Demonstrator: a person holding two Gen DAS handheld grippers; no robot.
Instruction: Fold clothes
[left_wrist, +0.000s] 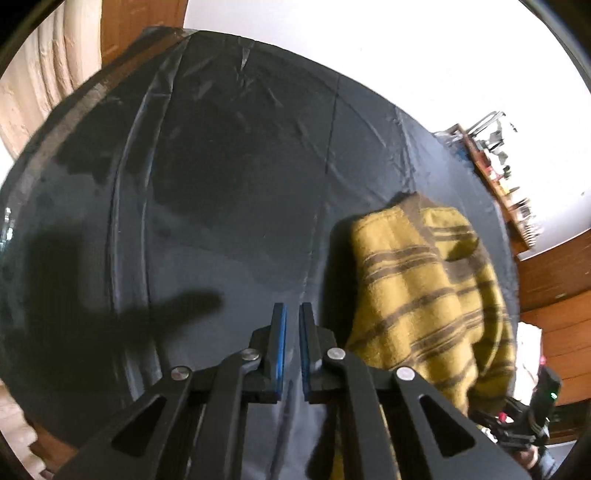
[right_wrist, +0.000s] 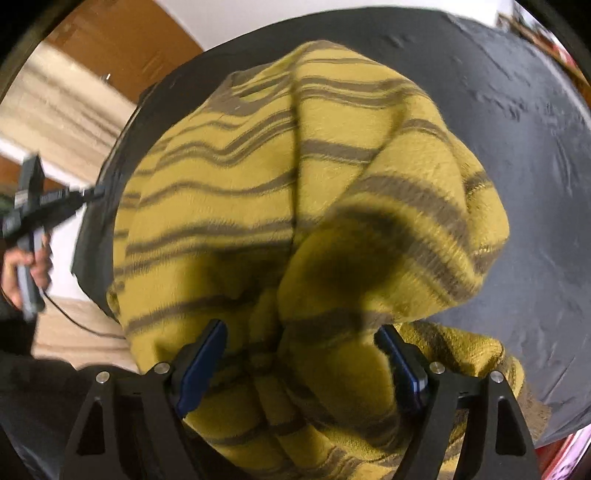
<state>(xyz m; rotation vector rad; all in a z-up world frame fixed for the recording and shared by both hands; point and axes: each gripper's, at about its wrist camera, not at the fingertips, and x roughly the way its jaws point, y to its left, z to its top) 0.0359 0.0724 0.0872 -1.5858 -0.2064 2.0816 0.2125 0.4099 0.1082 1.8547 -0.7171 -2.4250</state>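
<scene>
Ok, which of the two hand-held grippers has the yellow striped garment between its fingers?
The right hand-held gripper: the yellow striped garment bunches between its widely spread fingers. The left hand-held gripper is shut on nothing over the dark table cover.

The left gripper (left_wrist: 292, 314) is pointed steeply downward, its blue-padded fingers (left_wrist: 281, 343) brought almost together with only a narrow gap, and nothing is seen between them. The right gripper (right_wrist: 301, 349) is also angled downward, its fingers (right_wrist: 207, 354) spread wide. A hand (right_wrist: 27, 271) is seen wrapped around the left gripper's handle.
</scene>
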